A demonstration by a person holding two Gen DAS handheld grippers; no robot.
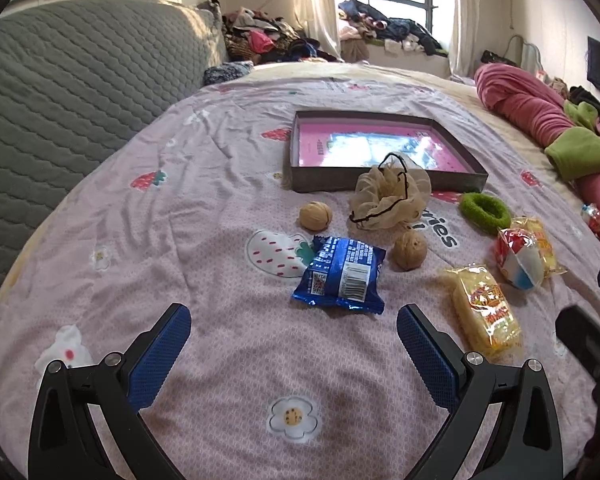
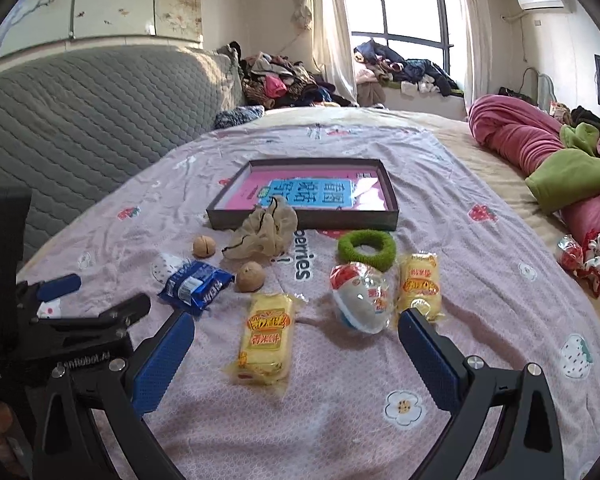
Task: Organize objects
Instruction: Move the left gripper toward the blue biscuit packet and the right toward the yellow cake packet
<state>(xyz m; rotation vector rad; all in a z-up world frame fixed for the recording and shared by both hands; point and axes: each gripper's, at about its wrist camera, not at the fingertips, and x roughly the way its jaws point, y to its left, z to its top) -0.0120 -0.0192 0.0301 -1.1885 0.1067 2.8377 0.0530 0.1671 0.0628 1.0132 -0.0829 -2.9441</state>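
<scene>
So far nothing looks sorted: the shallow dark box with the pink printed bottom sits on the strawberry-print bedspread with no loose item inside it, and every object lies on the cloth in front of it. The beige mesh scrunchie rests just against the box's near wall, the green hair ring lies close beside it, and two walnuts sit either side of the scrunchie. Nearer the grippers are the blue snack packet, two yellow cake packets and a round wrapped snack between them.

The left gripper is spread wide with nothing between its blue pads, angled down toward the blue packet just ahead of it. The right gripper is likewise fully spread and empty, tilted over the nearer yellow cake packet, which lies just between and ahead of its fingertips (the closest candidate, I would judge).

If the box is the intended container, which is only my reading, the whole job remains: eight items to carry in, none yet gripped, and the first pick not yet begun
</scene>
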